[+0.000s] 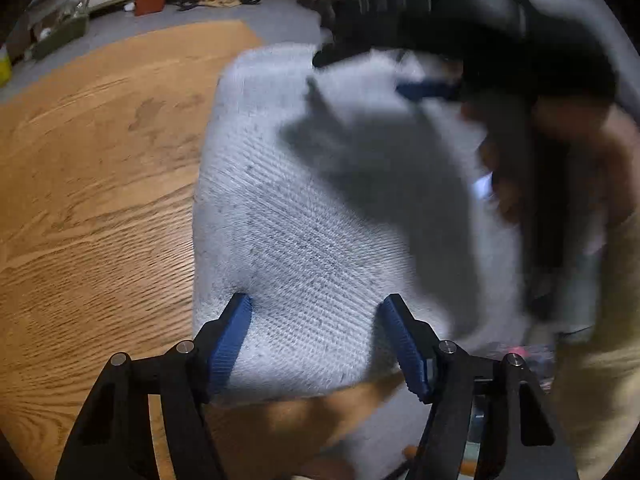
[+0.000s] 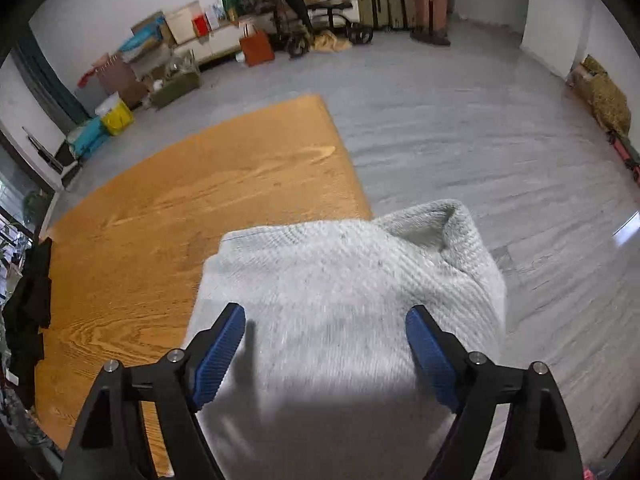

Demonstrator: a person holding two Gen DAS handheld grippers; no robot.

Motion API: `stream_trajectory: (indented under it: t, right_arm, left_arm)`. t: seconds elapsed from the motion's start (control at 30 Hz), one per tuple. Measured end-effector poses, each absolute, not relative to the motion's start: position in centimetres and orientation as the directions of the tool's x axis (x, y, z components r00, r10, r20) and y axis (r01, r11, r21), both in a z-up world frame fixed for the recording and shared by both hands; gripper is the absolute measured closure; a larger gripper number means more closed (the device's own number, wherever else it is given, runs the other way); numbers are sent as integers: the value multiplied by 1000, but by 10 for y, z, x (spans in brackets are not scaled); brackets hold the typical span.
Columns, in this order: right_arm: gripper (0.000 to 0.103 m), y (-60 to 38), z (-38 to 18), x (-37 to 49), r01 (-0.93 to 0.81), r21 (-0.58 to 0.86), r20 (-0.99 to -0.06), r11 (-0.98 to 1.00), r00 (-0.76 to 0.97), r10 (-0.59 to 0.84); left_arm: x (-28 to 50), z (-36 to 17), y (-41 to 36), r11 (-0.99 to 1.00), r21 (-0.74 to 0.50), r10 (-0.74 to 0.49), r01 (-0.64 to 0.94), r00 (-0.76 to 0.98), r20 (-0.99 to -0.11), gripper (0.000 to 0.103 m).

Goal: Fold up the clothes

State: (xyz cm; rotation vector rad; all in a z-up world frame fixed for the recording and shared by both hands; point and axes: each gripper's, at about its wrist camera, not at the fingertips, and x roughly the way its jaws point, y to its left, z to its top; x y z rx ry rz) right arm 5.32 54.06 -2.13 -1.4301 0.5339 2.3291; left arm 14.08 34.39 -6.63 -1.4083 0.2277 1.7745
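Both the left gripper (image 1: pixel 316 306) and right gripper (image 2: pixel 325 318) hang wide open over the folded white sweater (image 1: pixel 304 240) on the wooden surface (image 1: pixel 100 184), its open end (image 2: pixel 432 228) at one o'clock.

Pale grey ribbed sweater (image 2: pixel 340 292), orange-brown woodgrain table (image 2: pixel 180 200)

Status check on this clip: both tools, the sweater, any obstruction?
Left tool open, over white sweater. Right tool open, above same sweater. Sweater folded at corner of wooden table. Nothing blocking.

Grey floor (image 2: pixel 460 128), white walls (image 2: pixel 120 4), wooden table (image 2: pixel 180 208)
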Motion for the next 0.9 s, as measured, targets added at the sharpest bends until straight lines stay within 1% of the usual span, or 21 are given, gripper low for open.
stream_trajectory:
  t: [0.07,0.13,0.17,0.2,0.27,0.3,0.37,0.43,0.5,0.6,0.67,0.8,0.9]
  right_arm:
    - [9,534,-27,37,-475,66,-917,-878,-376,134]
    - [5,522,-35,23,-451,-51,-932,-891,-300,205]
    - [5,518,-37,18,-438,-85,-931,-895,-284,228]
    - [5,517,-32,24,-433,-88,-929,-897,-290,231]
    - [14,522,-10,43,-444,-16,-911,-896,-363,197]
    - [17,523,3,58,-456,25,-893,-890,-411,185]
    - [14,523,29,94,-492,43,-837,-870,-493,238]
    - [8,514,54,143,-559,-11,-761,-829,-534,370]
    - [7,500,63,192,-619,-35,-698,-785,-547,462]
    - [6,470,64,273,-688,-14,-621,-725,-563,546]
    - [6,450,58,313,-704,11,-598,-710,-573,560]
    - [6,420,27,339,-683,11,-606,-731,-586,538]
    - [6,404,7,341,-653,14,-615,-757,-603,508]
  left_arm:
    - [141,-67,347,-632,-324,472,-704,-18,-881,33]
    - [137,-64,345,-631,-347,476,-694,7,-879,31]
    - [134,-62,343,-631,-363,480,-686,23,-877,31]
    - [133,-60,339,-630,-377,490,-679,30,-871,30]
    - [136,-50,325,-630,-396,517,-668,19,-856,30]
    - [139,-43,319,-633,-380,520,-674,-7,-854,30]
    - [148,-28,308,-642,-315,508,-699,-81,-857,30]
    - [156,-16,299,-648,-266,509,-714,-146,-848,29]
    - [162,-6,294,-643,-257,535,-721,-184,-824,28]
    - [175,9,286,-633,-257,586,-730,-235,-776,26]
    - [190,17,291,-622,-248,614,-743,-266,-743,26]
    - [219,33,279,-598,-244,647,-764,-280,-709,25]
    - [223,28,274,-607,-234,645,-760,-298,-704,24]
